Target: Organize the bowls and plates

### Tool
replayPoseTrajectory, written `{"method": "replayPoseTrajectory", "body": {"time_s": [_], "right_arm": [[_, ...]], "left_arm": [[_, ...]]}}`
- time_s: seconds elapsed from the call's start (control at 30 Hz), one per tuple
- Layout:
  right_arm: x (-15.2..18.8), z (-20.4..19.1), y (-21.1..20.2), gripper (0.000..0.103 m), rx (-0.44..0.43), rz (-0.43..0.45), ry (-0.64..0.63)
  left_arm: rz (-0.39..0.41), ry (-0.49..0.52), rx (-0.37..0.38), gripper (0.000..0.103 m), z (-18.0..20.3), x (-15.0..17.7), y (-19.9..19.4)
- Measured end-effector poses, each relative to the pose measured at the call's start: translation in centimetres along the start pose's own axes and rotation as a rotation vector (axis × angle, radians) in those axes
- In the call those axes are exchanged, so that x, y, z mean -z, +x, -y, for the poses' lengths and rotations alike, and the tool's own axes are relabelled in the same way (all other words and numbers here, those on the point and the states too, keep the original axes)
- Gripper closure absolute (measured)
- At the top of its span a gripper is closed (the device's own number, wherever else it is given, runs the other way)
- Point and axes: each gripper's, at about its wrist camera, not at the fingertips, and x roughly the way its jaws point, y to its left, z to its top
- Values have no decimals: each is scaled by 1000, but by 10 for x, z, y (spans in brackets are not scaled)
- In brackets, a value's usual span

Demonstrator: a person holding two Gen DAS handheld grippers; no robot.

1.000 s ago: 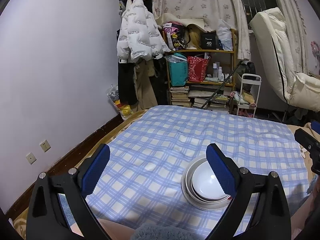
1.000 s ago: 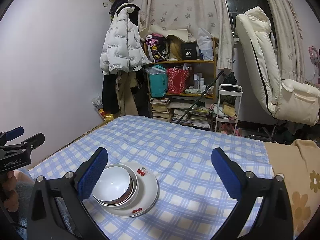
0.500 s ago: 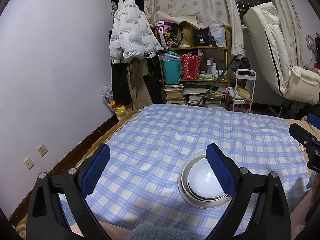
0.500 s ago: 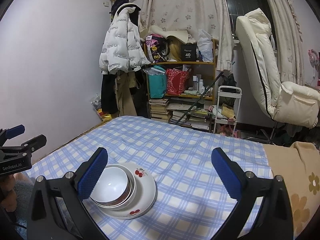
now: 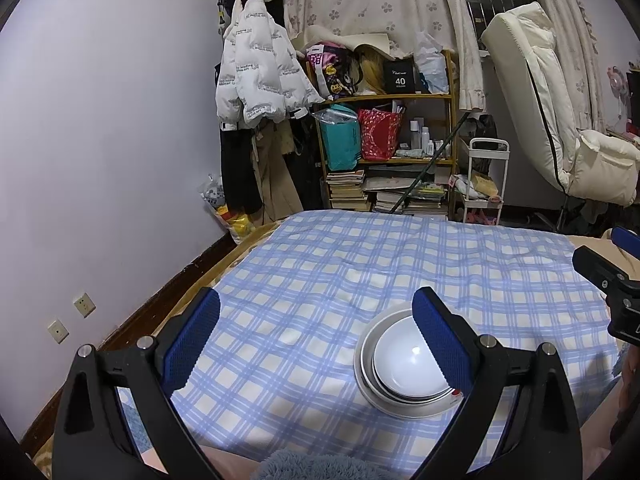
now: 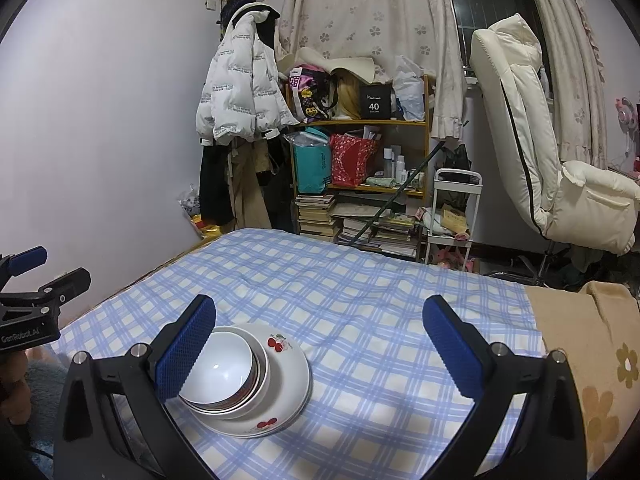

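Covering the surface is a blue-and-white checked cloth, on which stands one stack: a white bowl nested in further bowls on a cherry-printed plate. Both the left gripper and the right gripper hover above it, fingers spread wide and empty. Behind stand a cluttered shelf, a hanging white jacket, floral curtains and a cream recliner.

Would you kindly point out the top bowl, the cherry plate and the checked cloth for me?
top bowl (image 6: 218, 364), right wrist view, on its white inner bottom.
cherry plate (image 6: 286, 364), right wrist view, on the bare rim beside the cherries.
checked cloth (image 5: 320, 280), left wrist view, on a bare patch beyond the dishes.
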Motion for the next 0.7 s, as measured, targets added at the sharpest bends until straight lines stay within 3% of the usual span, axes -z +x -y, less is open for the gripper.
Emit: {"method": "replayPoseTrajectory", "body": {"time_s": [0.7], "right_arm": [[0, 1, 0, 0, -1, -2, -1]], "left_arm": [[2, 2, -8, 7, 1, 1, -1]]}}
